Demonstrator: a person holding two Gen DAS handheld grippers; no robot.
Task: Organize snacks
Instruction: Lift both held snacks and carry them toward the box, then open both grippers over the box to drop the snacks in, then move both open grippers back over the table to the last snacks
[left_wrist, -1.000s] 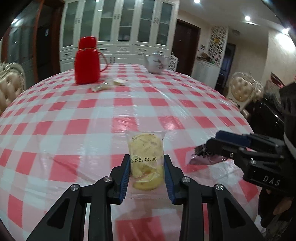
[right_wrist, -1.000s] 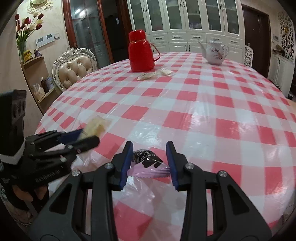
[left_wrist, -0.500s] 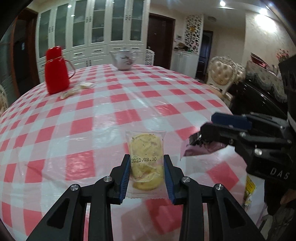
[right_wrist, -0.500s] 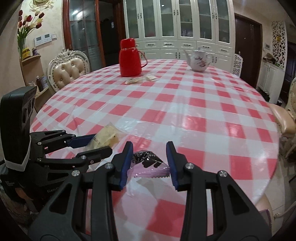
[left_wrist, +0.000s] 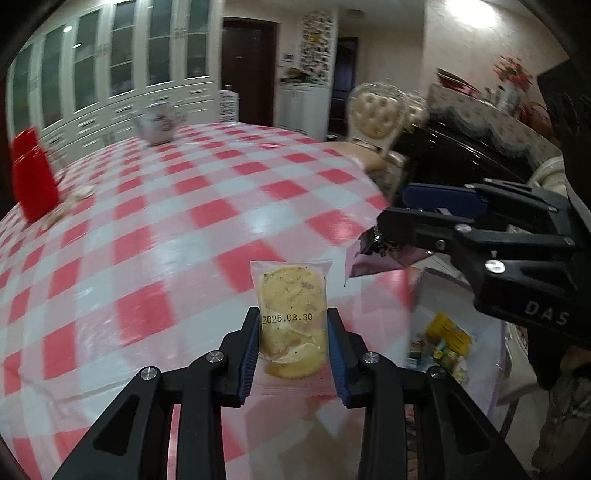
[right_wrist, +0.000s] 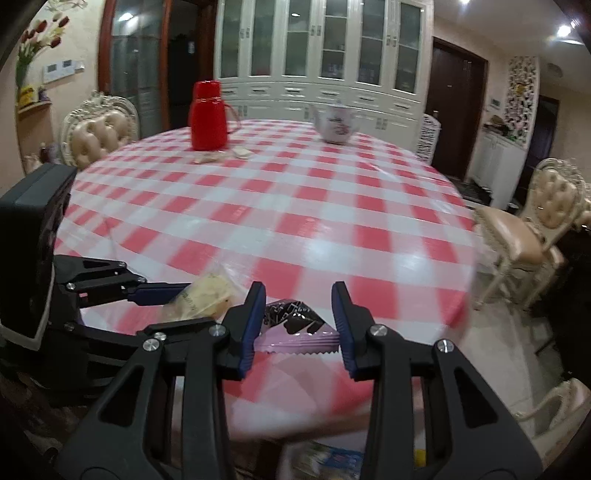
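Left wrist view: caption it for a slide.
Left gripper clamps clear-wrapped yellow biscuit packet over red-checked table; right gripper carries pink wrapper.

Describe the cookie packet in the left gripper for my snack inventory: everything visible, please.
The cookie packet is a clear plastic wrapper with crimped ends holding pale yellow, speckled round biscuits, one seemingly broken near the bottom. Black print reads 2025.08.30. It stands upright, lengthwise between the left gripper fingers, whose blue pads press its two long sides. It looks held above the checked tablecloth, near the table edge.
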